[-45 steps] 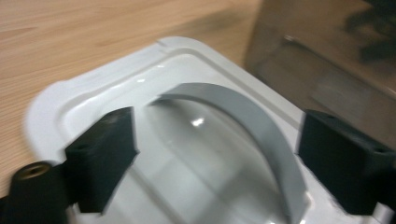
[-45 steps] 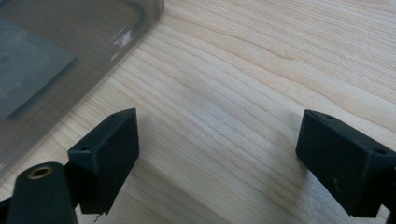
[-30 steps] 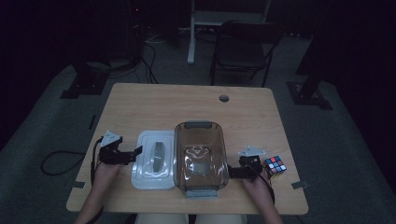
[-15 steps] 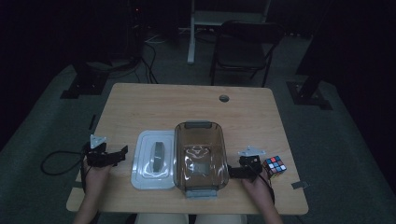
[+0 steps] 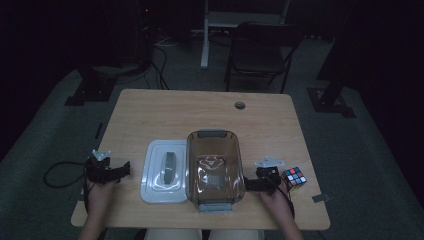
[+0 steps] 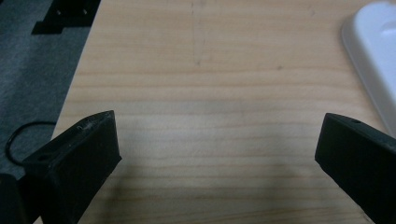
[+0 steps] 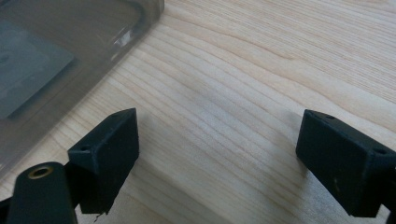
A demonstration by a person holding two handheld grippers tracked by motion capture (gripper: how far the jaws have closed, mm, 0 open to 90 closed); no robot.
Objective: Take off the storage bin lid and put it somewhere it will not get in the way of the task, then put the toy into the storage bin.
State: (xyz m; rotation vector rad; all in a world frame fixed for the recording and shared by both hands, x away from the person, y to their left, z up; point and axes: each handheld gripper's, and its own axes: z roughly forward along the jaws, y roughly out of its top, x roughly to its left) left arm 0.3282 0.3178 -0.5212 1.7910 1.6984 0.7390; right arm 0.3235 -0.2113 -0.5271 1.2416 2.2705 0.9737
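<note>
- The clear brown-tinted rectangular plastic container (image 5: 215, 167) stands open-side up near the front middle of the light wooden table (image 5: 200, 112); its long axis runs from the person's edge toward the far edge.
- The white rectangular plastic lid (image 5: 164, 171) lies flat just beside the container's left wall, with the same long axis and a grey handle strip on top.
- The small multicoloured puzzle cube (image 5: 293, 177) rests on the table close by the outer side of the right gripper.
- The left gripper (image 5: 112, 172) sits at the table's front left corner, jaws spread wide with nothing between them. In the left gripper view, bare wood lies between the jaws and the lid (image 6: 373, 60) enters at the upper right edge.
- The right gripper (image 5: 252, 184) points at the container's right wall, jaws likewise wide apart and empty. In the right gripper view, the container (image 7: 60, 56) fills the upper left corner, ahead of the left jaw.
- Deciding relation: the lid lies inboard of the left gripper, near but not touching; the cube lies outboard of the right gripper. The left hand is nearer the lid, the right hand nearer the cube and the container.
- Judgement: a grasp on the lid likely calls for approach across its short axis, at the long edge facing the left gripper.
</note>
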